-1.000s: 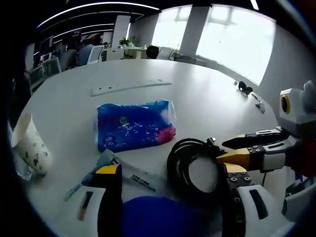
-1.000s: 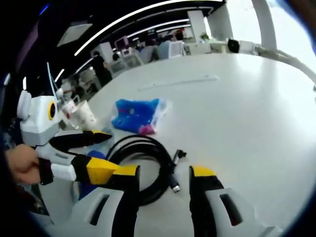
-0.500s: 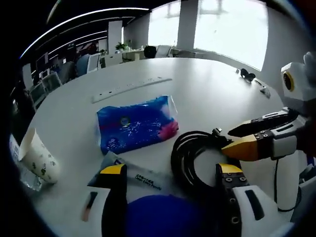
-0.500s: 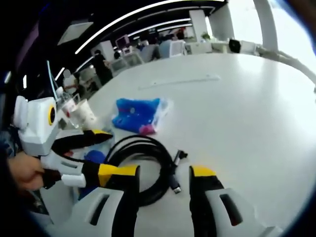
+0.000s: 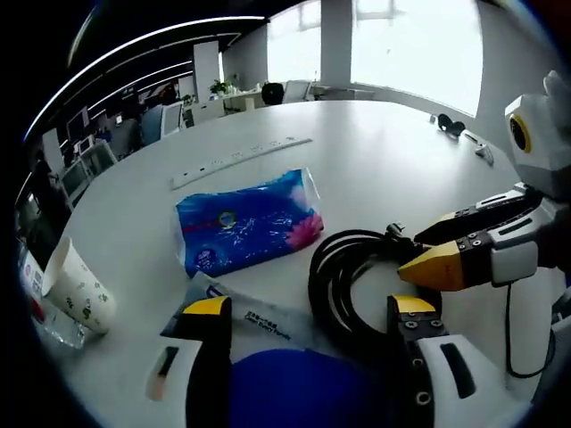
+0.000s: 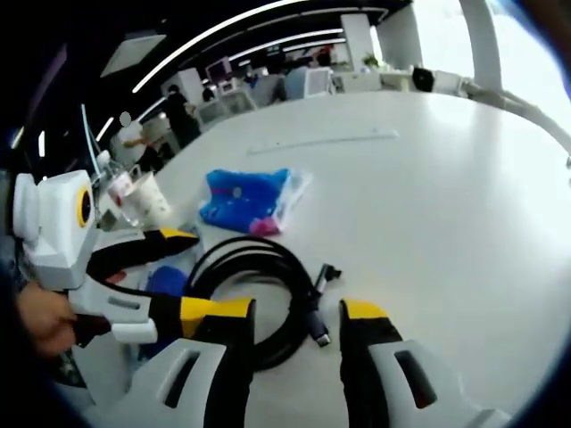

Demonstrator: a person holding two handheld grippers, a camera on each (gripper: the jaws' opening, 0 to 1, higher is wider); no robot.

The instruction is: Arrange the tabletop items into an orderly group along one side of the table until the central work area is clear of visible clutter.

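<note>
This is a big office. A wide round white table (image 5: pixel 375 152) sits in the middle of the room. Behind the table there are desks with computer screens (image 6: pixel 219 69) and office chairs (image 6: pixel 314 82). Long strip lights (image 6: pixel 214 27) run across the dark ceiling above the table. Tall bright windows (image 5: pixel 415 49) stand past the far side of the table. A green plant (image 5: pixel 220 86) sits on a desk behind the table. People (image 6: pixel 176 109) stand near the desks.
</note>
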